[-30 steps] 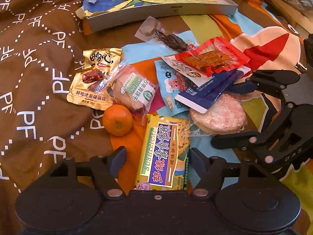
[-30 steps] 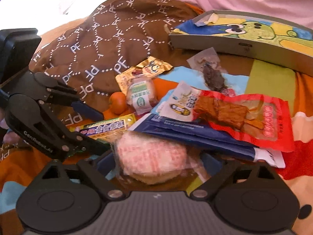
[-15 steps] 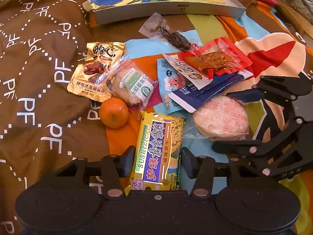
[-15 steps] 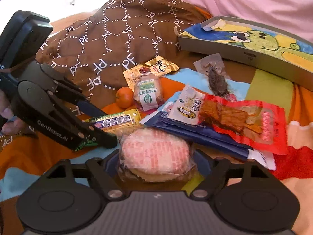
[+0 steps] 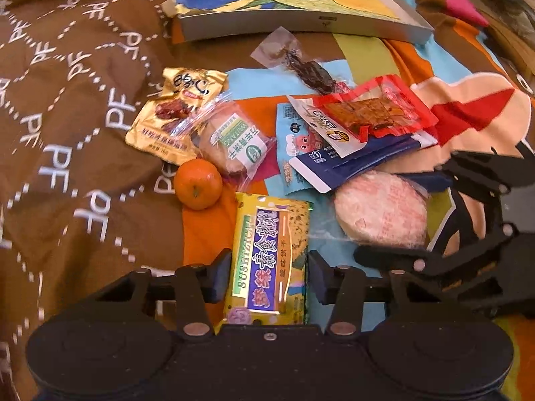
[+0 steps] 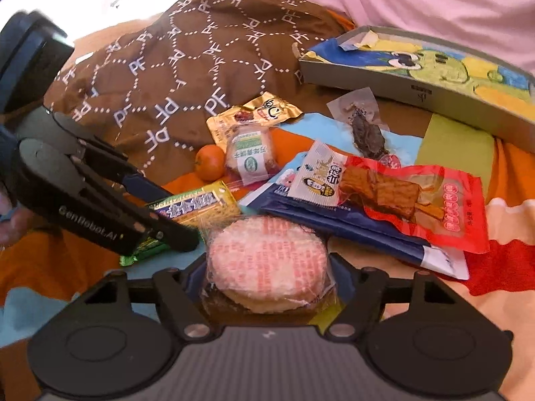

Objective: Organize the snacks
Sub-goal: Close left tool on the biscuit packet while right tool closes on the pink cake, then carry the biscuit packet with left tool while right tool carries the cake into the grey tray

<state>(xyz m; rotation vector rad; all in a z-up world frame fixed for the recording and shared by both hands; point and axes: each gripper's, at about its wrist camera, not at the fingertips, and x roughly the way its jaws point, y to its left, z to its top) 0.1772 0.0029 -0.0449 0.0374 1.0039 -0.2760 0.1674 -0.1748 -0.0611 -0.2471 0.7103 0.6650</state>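
Note:
A yellow cracker packet [image 5: 267, 254] with a purple label lies lengthwise between the fingers of my left gripper [image 5: 269, 267], and both pads press its sides. My right gripper [image 6: 267, 267] is shut on a round pink-and-white rice cracker [image 6: 267, 257] in clear wrap. The two grippers sit side by side, with the right gripper [image 5: 388, 217] just right of the yellow packet. Beyond them lie an orange [image 5: 198, 183], a gold date packet [image 5: 174, 117], a wrapped pastry [image 5: 230, 143], a red tofu packet [image 5: 374, 110], a dark blue packet [image 5: 351, 163] and a clear packet of dark jerky [image 5: 301, 67].
A shallow grey box [image 5: 301, 30] with a cartoon picture lining its floor lies at the back. A brown patterned cloth [image 5: 67, 117] bulges on the left over a colourful bedspread [image 5: 468, 100]. A hand [image 6: 10, 220] holds the left gripper at the left edge of the right wrist view.
Both grippers have closed: the left fingers moved in onto the yellow packet, the right fingers onto the rice cracker. The left gripper also edged forward along the packet.

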